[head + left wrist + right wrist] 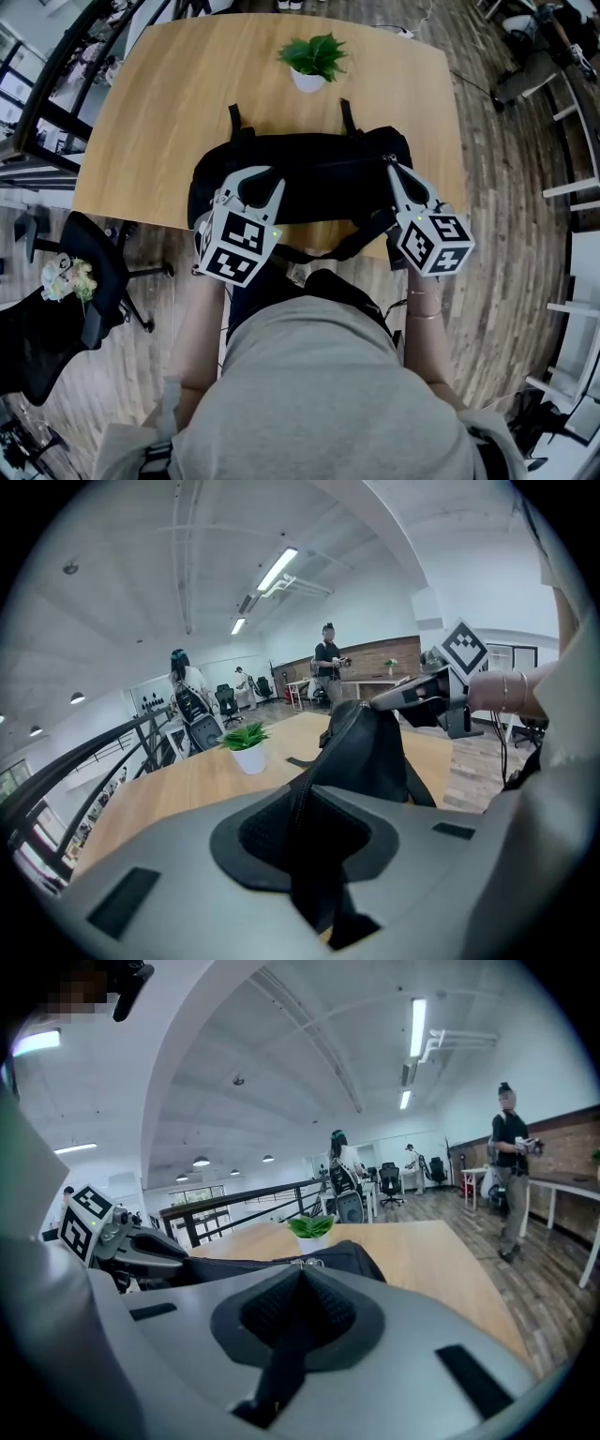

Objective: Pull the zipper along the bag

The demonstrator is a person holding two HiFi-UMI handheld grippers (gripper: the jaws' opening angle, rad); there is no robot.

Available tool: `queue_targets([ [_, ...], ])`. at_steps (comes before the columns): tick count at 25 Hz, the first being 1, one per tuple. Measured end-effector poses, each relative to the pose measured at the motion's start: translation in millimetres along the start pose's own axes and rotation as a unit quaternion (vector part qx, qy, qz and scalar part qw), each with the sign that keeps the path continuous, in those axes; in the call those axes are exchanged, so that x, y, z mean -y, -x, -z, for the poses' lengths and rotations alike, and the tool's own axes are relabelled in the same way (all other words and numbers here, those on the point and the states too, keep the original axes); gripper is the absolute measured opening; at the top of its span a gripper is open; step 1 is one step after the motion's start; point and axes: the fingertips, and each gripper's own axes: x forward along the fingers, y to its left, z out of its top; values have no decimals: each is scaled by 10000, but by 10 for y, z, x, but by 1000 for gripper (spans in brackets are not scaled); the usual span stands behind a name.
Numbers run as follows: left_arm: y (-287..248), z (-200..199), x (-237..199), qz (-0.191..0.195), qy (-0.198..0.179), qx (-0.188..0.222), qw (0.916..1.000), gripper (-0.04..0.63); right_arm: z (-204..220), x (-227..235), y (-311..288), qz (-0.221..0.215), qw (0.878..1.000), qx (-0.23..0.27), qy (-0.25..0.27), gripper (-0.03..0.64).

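A black bag (319, 178) lies across the near edge of the wooden table (187, 94), its zipper running along the top. My left gripper (255, 180) is at the bag's left end, shut on a fold of black fabric (309, 855). At the bag's right end my right gripper (392, 167) is shut, with the small metal zipper pull (306, 1262) at its fingertips. In the left gripper view the bag (366, 752) rises ahead of the left gripper (302, 794), and the right gripper (389, 700) sits at its far top. The right gripper view shows the right gripper (302, 1267) and, across the bag (234, 1267), the left gripper (178, 1262).
A small potted plant (312, 61) stands at the table's far side behind the bag. A black office chair (84, 281) is on the floor to the left. People stand at desks further off in the room (511, 1166).
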Motion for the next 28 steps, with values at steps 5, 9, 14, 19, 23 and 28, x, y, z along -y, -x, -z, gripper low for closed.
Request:
queue_targets([
  [5, 32, 13, 38, -138, 32, -11, 9999, 83, 27, 18, 57, 153, 9999, -54, 3, 21],
  [9, 104, 5, 40, -240, 98, -3, 9997, 100, 39, -33, 148, 116, 9999, -93, 1, 62],
  [14, 246, -32, 3, -321, 549, 188, 9978, 100, -26, -257, 244, -173, 9998, 33, -18, 100],
  [19, 376, -96, 53, -130, 991, 474, 9939, 98, -54, -522, 298, -538, 9985, 116, -57, 107],
  [23, 445, -176, 133, 96, 1499, 776, 9856, 98, -27, -785, 288, -892, 9959, 128, 4, 107],
  [28, 468, -216, 245, 496, 2259, 1064, 9670, 97, 36, -1064, 291, -1283, 9916, 137, 68, 89],
])
